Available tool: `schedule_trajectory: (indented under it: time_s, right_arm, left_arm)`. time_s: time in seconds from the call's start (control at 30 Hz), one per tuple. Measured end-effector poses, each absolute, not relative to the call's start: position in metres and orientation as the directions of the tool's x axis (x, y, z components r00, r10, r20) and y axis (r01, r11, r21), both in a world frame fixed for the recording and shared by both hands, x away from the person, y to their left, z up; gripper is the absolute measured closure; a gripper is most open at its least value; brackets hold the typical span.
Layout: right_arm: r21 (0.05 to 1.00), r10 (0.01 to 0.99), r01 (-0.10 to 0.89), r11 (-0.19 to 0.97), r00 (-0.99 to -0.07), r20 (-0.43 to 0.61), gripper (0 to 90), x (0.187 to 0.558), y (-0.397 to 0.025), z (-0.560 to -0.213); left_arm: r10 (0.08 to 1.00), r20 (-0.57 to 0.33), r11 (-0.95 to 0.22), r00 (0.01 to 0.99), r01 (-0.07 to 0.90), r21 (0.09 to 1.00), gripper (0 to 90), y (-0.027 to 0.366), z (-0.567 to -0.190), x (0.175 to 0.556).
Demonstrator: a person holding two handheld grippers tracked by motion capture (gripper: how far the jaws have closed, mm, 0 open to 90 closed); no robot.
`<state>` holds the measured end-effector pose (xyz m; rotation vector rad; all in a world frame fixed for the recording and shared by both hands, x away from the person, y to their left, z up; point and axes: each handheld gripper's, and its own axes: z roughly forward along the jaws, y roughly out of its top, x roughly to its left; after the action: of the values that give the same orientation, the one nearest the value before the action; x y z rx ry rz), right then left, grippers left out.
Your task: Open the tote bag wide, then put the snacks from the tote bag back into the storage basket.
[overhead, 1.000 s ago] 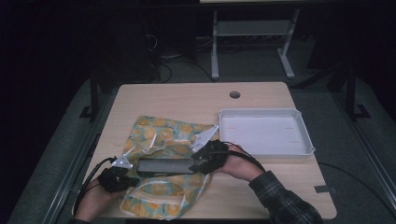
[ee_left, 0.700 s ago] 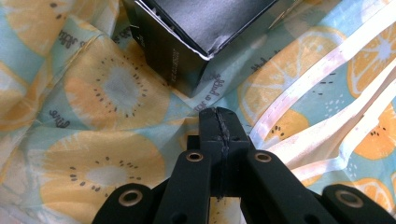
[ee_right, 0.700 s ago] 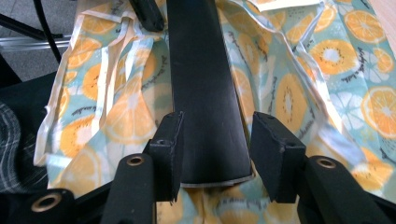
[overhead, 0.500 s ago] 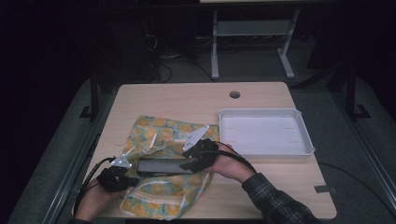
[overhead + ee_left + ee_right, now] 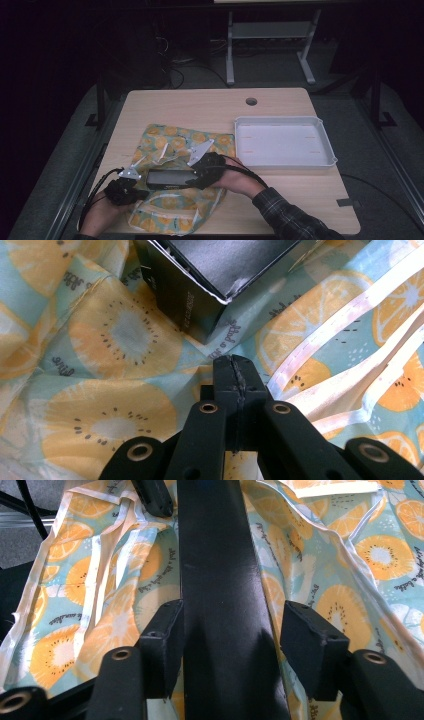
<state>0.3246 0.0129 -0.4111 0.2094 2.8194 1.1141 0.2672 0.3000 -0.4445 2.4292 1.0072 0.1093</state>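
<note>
Black and long, the box (image 5: pixel 171 178) lies flat on the fruit-print cloth bag (image 5: pixel 175 145) at about 7 o'clock on the wooden table (image 5: pixel 200 105), its length running across the table from 9 to 3 o'clock. In the high view the right gripper (image 5: pixel 200 175) sits at the box's 3 o'clock end, the person's right hand (image 5: pixel 235 177) behind it and the plaid-sleeved forearm (image 5: pixel 290 220) slanting in from 5 o'clock. The right gripper view looks straight down the box (image 5: pixel 220 595): 1 jaw lies against its left side, the other stands a little off its right side, so the jaws straddle the box at a middling spread without clamping it. The left gripper (image 5: pixel 131 187) lies at the box's 9 o'clock end, with the left hand (image 5: pixel 100 217) low at the table's near edge, coming in from 7 o'clock. In the left gripper view its 2 jaws are pressed together with a fold of the bag (image 5: pixel 125 340) pinched between the tips, and a corner of the box (image 5: pixel 200 285) lies just beyond them at 12 o'clock. Well apart, at 3 o'clock on the table, rests 1 white tray (image 5: pixel 327 150).
</note>
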Motion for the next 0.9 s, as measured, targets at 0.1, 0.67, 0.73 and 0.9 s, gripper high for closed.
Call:
schedule_trajectory:
  time_s: [0.1, 0.67, 0.73, 0.9]
  right_arm:
    - [0.686, 0.157, 0.084, 0.723, -0.987, -0.045, 40.0, 0.326, 0.015, -0.414]
    - [0.642, 0.137, 0.094, 0.761, -0.99, -0.017, 37.5, 0.331, 0.02, -0.434]
    - [0.628, 0.136, 0.097, 0.772, -0.991, -0.013, 37.5, 0.331, 0.021, -0.436]
    - [0.604, 0.123, 0.085, 0.793, -0.992, -0.021, 38.1, 0.332, 0.024, -0.443]
  left_arm:
    - [0.68, -0.116, -0.6, 0.724, 0.64, 0.481, 89.8, 0.301, -0.445, 0.268]
    - [0.677, -0.115, -0.604, 0.727, 0.638, 0.479, 89.8, 0.301, -0.444, 0.268]
    - [0.676, -0.114, -0.606, 0.728, 0.636, 0.478, 89.8, 0.301, -0.444, 0.268]
    - [0.675, -0.113, -0.605, 0.729, 0.635, 0.48, 89.8, 0.302, -0.444, 0.268]
